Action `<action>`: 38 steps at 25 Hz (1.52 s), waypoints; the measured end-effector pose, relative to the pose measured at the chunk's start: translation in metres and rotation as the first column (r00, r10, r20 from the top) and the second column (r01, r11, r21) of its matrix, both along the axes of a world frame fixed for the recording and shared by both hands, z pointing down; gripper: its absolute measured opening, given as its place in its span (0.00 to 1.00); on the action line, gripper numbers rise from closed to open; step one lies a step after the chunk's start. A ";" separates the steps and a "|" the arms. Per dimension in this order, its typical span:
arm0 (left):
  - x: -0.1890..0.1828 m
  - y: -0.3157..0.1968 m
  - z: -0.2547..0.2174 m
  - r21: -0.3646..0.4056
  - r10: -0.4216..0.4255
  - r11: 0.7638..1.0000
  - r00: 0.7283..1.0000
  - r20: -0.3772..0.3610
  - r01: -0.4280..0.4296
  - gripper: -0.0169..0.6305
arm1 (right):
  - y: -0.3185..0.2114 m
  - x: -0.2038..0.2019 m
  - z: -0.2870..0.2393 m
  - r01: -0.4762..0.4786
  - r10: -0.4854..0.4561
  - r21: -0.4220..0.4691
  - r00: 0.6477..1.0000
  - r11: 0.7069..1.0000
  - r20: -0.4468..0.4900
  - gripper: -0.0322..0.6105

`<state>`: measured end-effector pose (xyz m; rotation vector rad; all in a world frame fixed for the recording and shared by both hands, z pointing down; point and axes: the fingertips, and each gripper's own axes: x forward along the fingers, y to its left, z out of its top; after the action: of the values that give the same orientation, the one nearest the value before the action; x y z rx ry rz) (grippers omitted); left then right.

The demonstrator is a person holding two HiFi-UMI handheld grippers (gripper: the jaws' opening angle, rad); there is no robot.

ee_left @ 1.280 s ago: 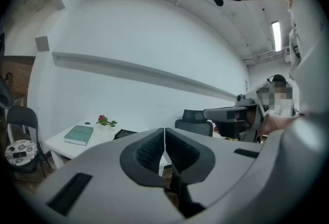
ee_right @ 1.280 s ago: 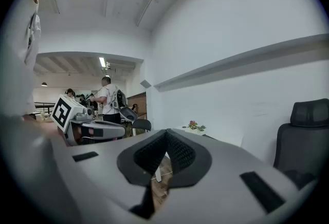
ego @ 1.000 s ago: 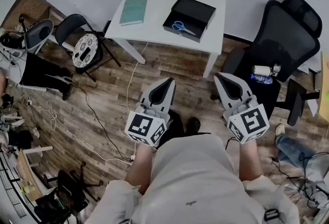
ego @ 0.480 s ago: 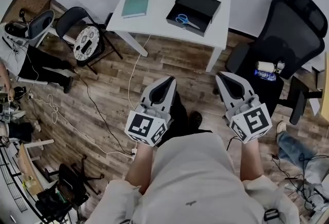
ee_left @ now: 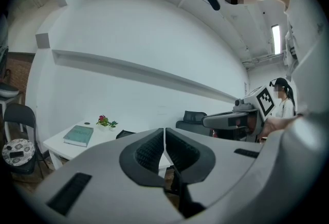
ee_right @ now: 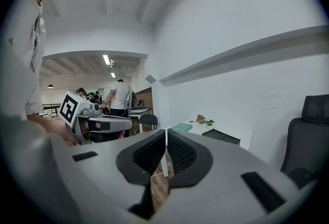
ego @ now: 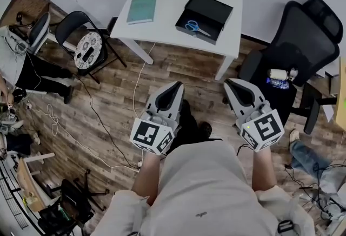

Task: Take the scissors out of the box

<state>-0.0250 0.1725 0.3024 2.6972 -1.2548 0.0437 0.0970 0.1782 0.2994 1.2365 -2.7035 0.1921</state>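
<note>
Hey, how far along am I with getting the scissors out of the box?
Nothing is done yet: the scissors lie inside the box on the table. Nothing is in hand: the left claw and right claw are both shut and empty, over the floor, short of the table. Left to do: reach the box, grip the scissors, lift them out.

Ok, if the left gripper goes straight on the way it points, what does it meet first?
The left gripper has a free path at first, then likely meets the white table near the black box; depth is unclear.
</note>
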 end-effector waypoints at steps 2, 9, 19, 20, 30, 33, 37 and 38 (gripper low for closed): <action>-0.004 -0.009 -0.001 0.000 0.001 1.000 1.000 0.000 -0.001 0.06 | -0.010 -0.003 -0.001 -0.007 0.007 -0.003 1.000 1.000 0.003 0.08; -0.017 -0.042 -0.001 -0.009 0.004 1.000 1.000 -0.008 -0.004 0.07 | -0.045 -0.009 -0.005 -0.033 0.033 -0.009 0.999 0.999 0.001 0.11; -0.028 -0.101 -0.001 -0.010 0.022 1.000 1.000 -0.014 -0.022 0.08 | -0.100 -0.017 -0.008 -0.061 0.061 -0.006 0.998 0.998 -0.002 0.17; -0.029 -0.107 -0.001 -0.009 0.026 1.000 1.000 -0.015 -0.026 0.09 | -0.105 -0.017 -0.009 -0.065 0.065 -0.005 0.998 0.998 -0.004 0.17; -0.041 -0.154 -0.007 0.001 0.063 0.998 0.998 -0.019 -0.063 0.15 | -0.150 -0.030 -0.017 -0.104 0.104 -0.001 0.995 0.995 -0.003 0.18; -0.049 -0.168 -0.006 -0.003 0.073 0.997 0.997 -0.015 -0.073 0.15 | -0.163 -0.039 -0.019 -0.110 0.110 0.002 0.994 0.994 -0.001 0.18; -0.061 -0.182 -0.004 -0.006 0.081 0.997 0.997 -0.007 -0.081 0.15 | -0.176 -0.051 -0.021 -0.114 0.114 0.013 0.993 0.993 0.001 0.18; -0.064 -0.184 -0.003 -0.007 0.083 0.997 0.997 -0.007 -0.083 0.15 | -0.178 -0.055 -0.021 -0.113 0.113 0.013 0.994 0.994 -0.001 0.18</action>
<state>-0.0894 -0.0118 0.2992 2.7397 -1.1383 0.0498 0.0422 0.0000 0.2789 1.3940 -2.6395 0.1877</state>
